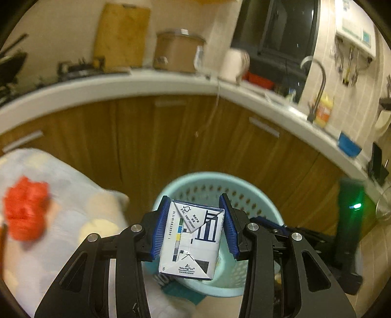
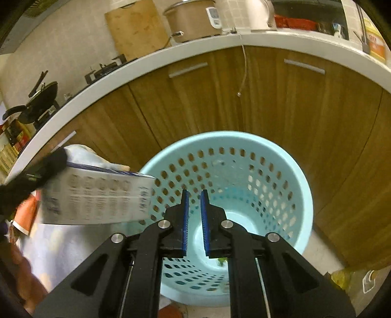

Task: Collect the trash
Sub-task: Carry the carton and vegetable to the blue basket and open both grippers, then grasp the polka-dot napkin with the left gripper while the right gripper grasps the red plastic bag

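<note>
Left gripper (image 1: 194, 226): clenched on a white Tetra Pak drink carton (image 1: 190, 238), blue pads pressing both narrow sides, folded end flaps facing the camera. Carton held above the near rim of a light-blue perforated plastic wastebasket (image 1: 246, 193) that stands on the floor in front of wooden cabinet doors (image 1: 136, 137).

Right gripper (image 2: 194, 220): nothing between the pads, only a narrow gap between them. It hangs over the wastebasket mouth, looking down inside; a small green scrap (image 2: 222, 262) shows low in the wastebasket, partly hidden by the right finger. In this view the carton appears blurred at the left, its printed long side reaching over the wastebasket's left rim.

To the left, a pale patterned cloth (image 1: 73, 193) with a blurred red object (image 1: 27, 211) on it; what it is cannot be told.

Behind, a white tabletop (image 2: 151, 60) carries a wooden cutting board (image 2: 136, 29) leaning on the wall and a rice cooker (image 2: 193, 19). A thin cord (image 2: 244, 71) hangs down over the cabinet fronts.
</note>
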A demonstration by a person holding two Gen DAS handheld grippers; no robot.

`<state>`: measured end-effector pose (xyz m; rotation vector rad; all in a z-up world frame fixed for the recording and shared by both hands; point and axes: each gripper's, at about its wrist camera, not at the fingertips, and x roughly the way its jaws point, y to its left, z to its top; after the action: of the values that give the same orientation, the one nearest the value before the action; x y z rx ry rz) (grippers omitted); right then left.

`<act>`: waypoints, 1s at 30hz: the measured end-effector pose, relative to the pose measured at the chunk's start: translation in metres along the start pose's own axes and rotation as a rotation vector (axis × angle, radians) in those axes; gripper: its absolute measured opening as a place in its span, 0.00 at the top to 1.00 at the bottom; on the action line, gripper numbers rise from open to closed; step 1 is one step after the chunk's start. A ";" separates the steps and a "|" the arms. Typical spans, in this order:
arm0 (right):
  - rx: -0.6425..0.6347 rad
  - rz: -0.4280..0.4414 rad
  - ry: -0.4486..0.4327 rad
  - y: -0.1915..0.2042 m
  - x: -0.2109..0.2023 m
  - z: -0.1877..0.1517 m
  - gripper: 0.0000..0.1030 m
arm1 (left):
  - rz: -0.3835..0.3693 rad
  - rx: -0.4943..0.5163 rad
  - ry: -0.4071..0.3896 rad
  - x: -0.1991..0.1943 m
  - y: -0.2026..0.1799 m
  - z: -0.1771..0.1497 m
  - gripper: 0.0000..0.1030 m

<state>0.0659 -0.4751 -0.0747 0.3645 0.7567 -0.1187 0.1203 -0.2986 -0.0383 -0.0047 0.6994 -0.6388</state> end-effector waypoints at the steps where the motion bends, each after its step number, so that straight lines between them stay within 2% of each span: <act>1: 0.003 -0.003 0.009 -0.003 0.002 -0.002 0.92 | -0.004 0.008 0.032 0.011 -0.003 -0.003 0.61; 2: 0.006 -0.004 0.018 -0.005 0.004 -0.005 0.92 | 0.001 0.015 0.054 0.017 -0.004 -0.006 0.59; 3: 0.011 -0.002 0.028 -0.007 0.005 -0.007 0.91 | 0.014 0.019 0.069 0.021 -0.005 -0.009 0.48; 5: 0.017 0.004 0.033 -0.010 0.007 -0.007 0.86 | 0.032 0.023 0.063 0.020 -0.003 -0.013 0.32; 6: 0.016 0.001 0.029 -0.009 0.005 -0.008 0.81 | 0.036 0.026 0.053 0.017 -0.003 -0.014 0.30; 8: 0.015 0.003 0.017 -0.008 0.001 -0.007 0.77 | 0.032 0.021 0.035 0.008 0.000 -0.013 0.30; 16: -0.052 0.054 -0.053 0.028 -0.029 0.002 0.76 | 0.050 -0.005 -0.070 -0.050 0.013 -0.010 0.30; 20: -0.113 0.103 -0.089 0.063 -0.045 0.003 0.69 | 0.076 -0.025 -0.122 -0.085 0.024 -0.013 0.30; 22: -0.147 0.125 -0.107 0.081 -0.053 0.001 0.59 | 0.091 -0.039 -0.148 -0.104 0.031 -0.014 0.30; 24: -0.191 0.147 -0.127 0.105 -0.060 -0.001 0.55 | 0.116 -0.051 -0.181 -0.126 0.040 -0.018 0.29; 30: -0.288 0.234 -0.137 0.168 -0.071 -0.012 0.55 | 0.217 -0.094 -0.253 -0.190 0.069 -0.033 0.28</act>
<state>0.0465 -0.3161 0.0130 0.1662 0.5808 0.1825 0.0277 -0.1314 0.0351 -0.0940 0.4767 -0.3877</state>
